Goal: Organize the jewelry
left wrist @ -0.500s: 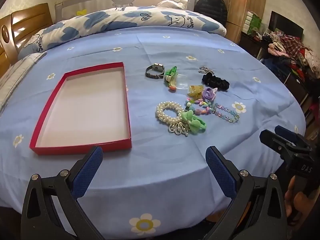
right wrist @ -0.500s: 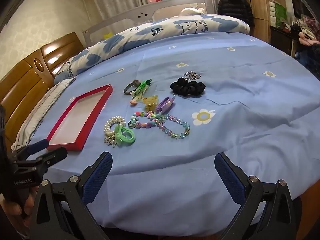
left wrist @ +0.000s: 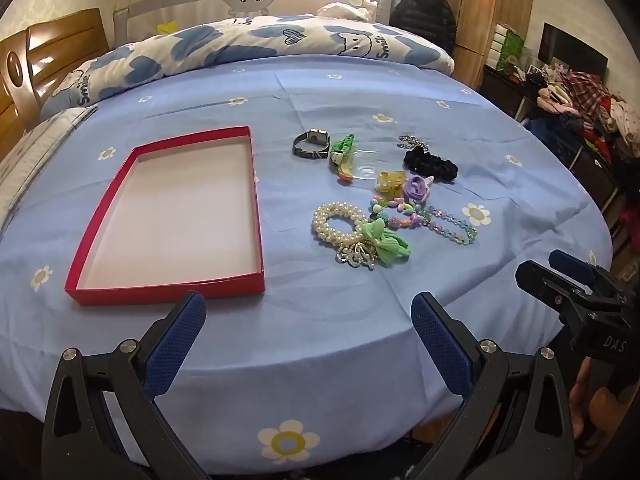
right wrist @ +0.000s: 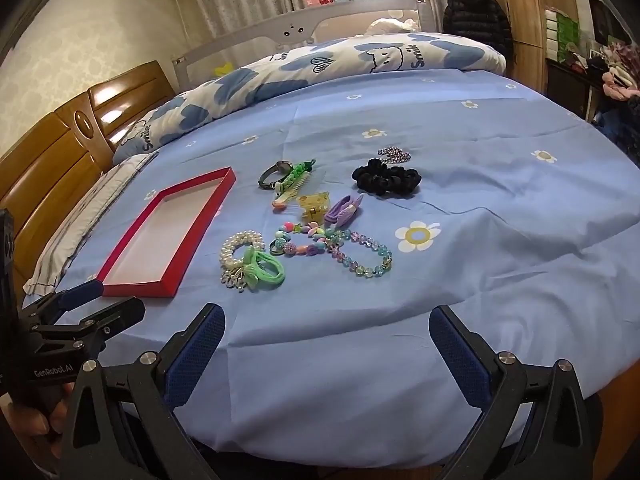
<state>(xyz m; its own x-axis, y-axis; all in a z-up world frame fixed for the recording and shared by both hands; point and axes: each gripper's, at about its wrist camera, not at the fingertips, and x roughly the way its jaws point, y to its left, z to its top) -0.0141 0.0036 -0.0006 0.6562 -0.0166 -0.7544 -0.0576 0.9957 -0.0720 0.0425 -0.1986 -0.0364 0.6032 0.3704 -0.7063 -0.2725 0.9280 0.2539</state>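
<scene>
Nearest, the left gripper [left wrist: 308, 340] and right gripper [right wrist: 326, 350] hover over the bed's edge, jaws spread wide, holding and touching nothing. Beyond lies the jewelry pile [left wrist: 384, 204], just right of the red tray [left wrist: 256, 216].

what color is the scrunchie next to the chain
Black. The scrunchie shows best in the right wrist view.
</scene>
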